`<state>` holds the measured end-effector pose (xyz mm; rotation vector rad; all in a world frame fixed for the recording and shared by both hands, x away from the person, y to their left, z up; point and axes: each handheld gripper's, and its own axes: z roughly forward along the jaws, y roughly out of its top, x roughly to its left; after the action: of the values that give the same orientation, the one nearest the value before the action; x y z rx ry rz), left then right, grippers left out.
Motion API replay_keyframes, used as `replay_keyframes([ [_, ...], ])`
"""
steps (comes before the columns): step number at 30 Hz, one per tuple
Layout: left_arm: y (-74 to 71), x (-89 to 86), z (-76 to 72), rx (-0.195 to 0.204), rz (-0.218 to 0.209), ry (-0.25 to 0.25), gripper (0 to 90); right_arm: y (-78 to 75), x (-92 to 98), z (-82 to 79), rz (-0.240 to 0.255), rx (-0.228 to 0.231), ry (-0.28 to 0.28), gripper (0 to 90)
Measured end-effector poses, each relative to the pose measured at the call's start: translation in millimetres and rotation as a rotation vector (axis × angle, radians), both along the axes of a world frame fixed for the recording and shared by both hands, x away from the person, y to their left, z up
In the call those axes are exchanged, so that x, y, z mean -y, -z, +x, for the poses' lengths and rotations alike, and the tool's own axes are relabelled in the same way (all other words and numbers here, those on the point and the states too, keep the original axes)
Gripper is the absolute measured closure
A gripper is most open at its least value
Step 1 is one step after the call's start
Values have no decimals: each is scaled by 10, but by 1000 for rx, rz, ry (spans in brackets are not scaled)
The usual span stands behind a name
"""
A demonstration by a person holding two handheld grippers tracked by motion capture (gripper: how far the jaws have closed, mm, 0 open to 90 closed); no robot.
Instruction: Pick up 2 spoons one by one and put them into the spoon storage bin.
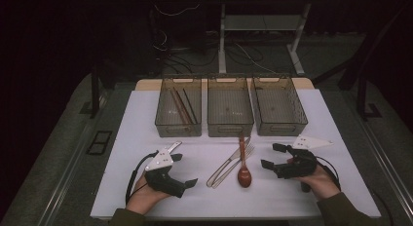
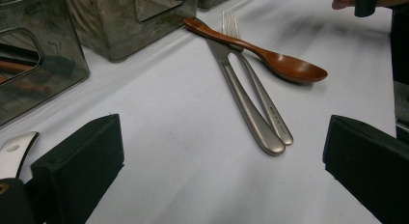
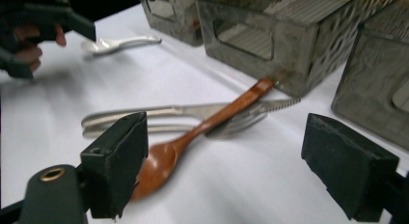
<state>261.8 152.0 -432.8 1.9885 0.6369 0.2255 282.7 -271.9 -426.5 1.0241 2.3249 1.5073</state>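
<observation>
- the desk (image 1: 146,119) has a white top, with everything set out in the middle where both hands can get at it
- three smoky see-through bins sit in a row at the far edge. the left bin (image 1: 178,106) already has chopsticks (image 1: 182,106) in it, the middle bin (image 1: 230,106) and right bin (image 1: 278,106) look bare, so i'd guess this is sorting cutlery by type
- left gripper (image 1: 178,170) hovers low at the near left, fingers (image 2: 79,166) spread wide with nothing between them
- right gripper (image 1: 272,156) is just right of the pile, fingers (image 3: 115,161) released too, pointed at the cutlery, probably lining up a grab
- wooden spoon (image 1: 244,173) lies bowl toward the person, its handle crossing over the fork (image 1: 242,156) and knife (image 1: 228,163), so it likely has to come off first
- there's tiny lettering stamped on the fork handle, too small to read
</observation>
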Motion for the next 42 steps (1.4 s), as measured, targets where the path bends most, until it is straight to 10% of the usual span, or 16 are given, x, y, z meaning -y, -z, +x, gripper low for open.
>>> replay_keyframes([
  [22, -122, -25, 77, 22, 8, -34, 52, 171, 379, -309, -7, -34, 55, 162],
  [42, -273, -311, 628, 3, 79, -187, 566, 185, 348, -311, -36, -36, 51, 162],
])
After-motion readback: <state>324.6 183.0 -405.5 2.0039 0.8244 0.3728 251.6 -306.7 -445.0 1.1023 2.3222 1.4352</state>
